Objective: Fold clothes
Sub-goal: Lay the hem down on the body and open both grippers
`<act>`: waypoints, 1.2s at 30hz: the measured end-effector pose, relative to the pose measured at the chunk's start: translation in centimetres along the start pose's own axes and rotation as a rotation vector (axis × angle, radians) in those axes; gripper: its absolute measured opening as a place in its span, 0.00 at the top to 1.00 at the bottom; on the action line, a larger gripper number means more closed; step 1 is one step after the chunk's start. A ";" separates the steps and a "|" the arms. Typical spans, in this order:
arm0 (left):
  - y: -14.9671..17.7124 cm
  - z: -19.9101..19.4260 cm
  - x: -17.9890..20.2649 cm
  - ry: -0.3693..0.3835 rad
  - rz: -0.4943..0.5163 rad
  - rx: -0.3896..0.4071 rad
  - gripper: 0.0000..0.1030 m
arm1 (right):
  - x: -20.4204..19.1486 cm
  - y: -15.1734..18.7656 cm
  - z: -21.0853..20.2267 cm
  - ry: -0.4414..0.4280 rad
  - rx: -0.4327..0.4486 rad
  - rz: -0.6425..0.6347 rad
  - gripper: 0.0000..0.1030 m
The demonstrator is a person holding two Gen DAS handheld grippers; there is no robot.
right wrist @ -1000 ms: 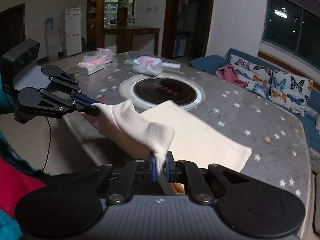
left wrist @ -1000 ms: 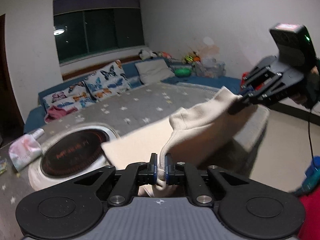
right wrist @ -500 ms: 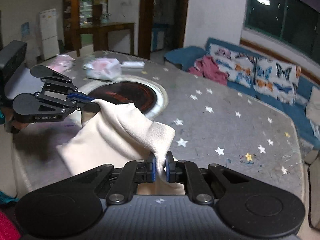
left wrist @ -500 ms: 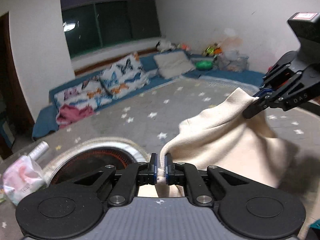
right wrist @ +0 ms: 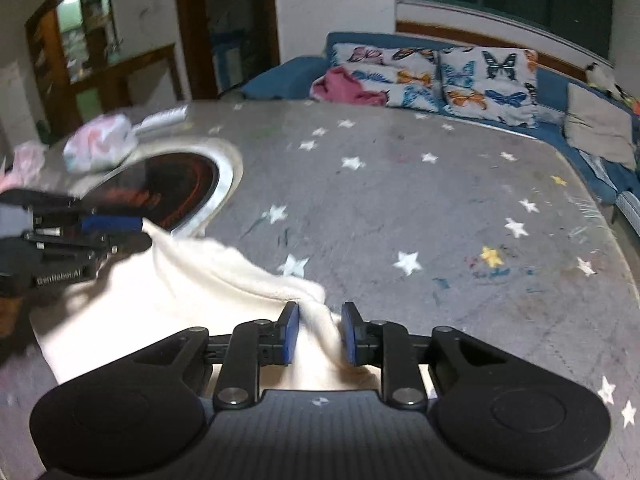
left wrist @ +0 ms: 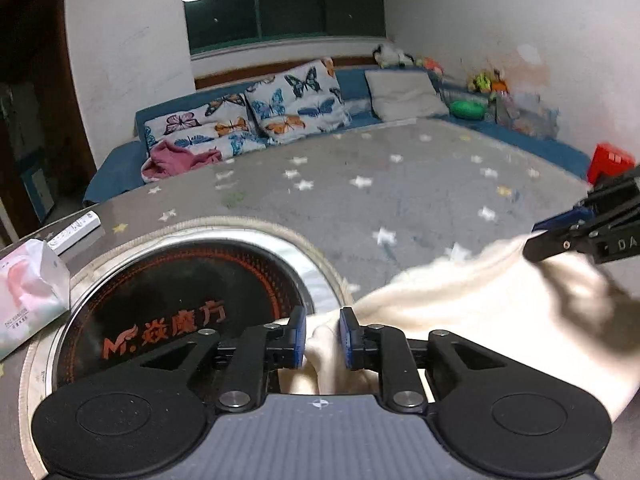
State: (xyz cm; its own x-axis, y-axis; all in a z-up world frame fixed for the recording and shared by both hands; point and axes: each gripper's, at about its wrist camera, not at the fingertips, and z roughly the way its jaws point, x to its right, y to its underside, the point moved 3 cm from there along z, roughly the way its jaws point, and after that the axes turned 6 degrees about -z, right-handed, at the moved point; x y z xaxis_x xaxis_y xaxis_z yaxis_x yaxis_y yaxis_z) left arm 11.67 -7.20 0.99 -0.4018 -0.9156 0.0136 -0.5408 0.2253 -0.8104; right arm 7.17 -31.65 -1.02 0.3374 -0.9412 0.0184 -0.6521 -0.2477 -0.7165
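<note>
On the table (right wrist: 400, 200), both grippers (left wrist: 322, 332) (right wrist: 318, 332) stand wide around the cream cloth (right wrist: 192, 280); the fold looks laid, so pull away.

garment (right wrist: 168, 304) lies on the table (right wrist: 400, 208), cooktop (left wrist: 168, 300) left of it, sofa (left wrist: 352, 88) behind.

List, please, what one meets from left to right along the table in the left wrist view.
Tissue pack → round black cooktop → left gripper, its jaws apart around the cream garment → right gripper at the garment's far corner.
</note>
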 end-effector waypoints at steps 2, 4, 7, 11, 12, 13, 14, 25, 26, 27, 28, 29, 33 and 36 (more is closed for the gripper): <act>-0.6 -1.3 0.5 0.024 -0.008 0.034 0.80 | -0.4 -0.4 -0.9 0.006 0.029 -0.015 0.79; -1.0 -2.0 1.3 0.070 -0.009 0.048 0.80 | -1.2 -0.6 -1.4 -0.016 0.042 -0.032 0.79; -1.1 -1.7 2.8 0.119 0.014 0.028 0.80 | -2.2 -0.9 -1.2 -0.052 0.041 -0.051 0.79; -0.9 0.6 3.8 0.140 0.010 -0.024 0.80 | -2.7 -0.8 0.9 -0.050 0.005 -0.042 0.79; -0.8 1.2 3.8 0.136 0.006 -0.031 0.80 | -2.8 -0.8 1.5 -0.048 -0.004 -0.039 0.79; -0.7 1.7 3.8 0.133 -0.002 -0.041 0.80 | -2.8 -0.7 2.0 -0.044 -0.010 -0.037 0.79; -0.5 2.1 3.7 0.129 -0.010 -0.052 0.80 | -2.8 -0.6 2.3 -0.040 -0.010 -0.037 0.79; 0.3 -0.8 2.9 0.087 -0.055 -0.005 0.56 | -3.4 0.8 -1.7 -0.055 0.029 -0.061 0.79; 0.5 -1.5 2.7 0.080 -0.058 0.005 0.55 | -3.7 1.1 -2.1 -0.062 0.032 -0.076 0.79; 0.9 -2.3 2.5 0.066 -0.061 0.009 0.54 | -4.1 1.5 -2.5 -0.068 0.035 -0.091 0.79; 1.3 -3.0 2.3 0.053 -0.063 0.012 0.53 | -4.5 1.8 -3.0 -0.075 0.038 -0.106 0.79; 1.6 -3.8 2.1 0.039 -0.065 0.016 0.53 | -4.9 2.2 -3.4 -0.082 0.041 -0.121 0.79; 3.4 -6.0 1.0 -0.007 -0.097 0.014 0.53 | -6.5 3.5 -5.2 -0.108 0.052 -0.180 0.79; 4.6 -6.6 0.6 -0.017 -0.131 -0.013 0.53 | -7.5 4.5 -6.2 -0.126 0.057 -0.219 0.79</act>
State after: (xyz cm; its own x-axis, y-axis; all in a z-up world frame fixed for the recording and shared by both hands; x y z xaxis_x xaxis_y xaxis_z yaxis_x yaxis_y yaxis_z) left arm 4.01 -4.49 1.11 -0.3146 -0.9430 0.1086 -0.5970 0.1077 -0.7950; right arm -2.53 -27.11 -0.09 0.5506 -0.8296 0.0926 -0.5160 -0.4255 -0.7434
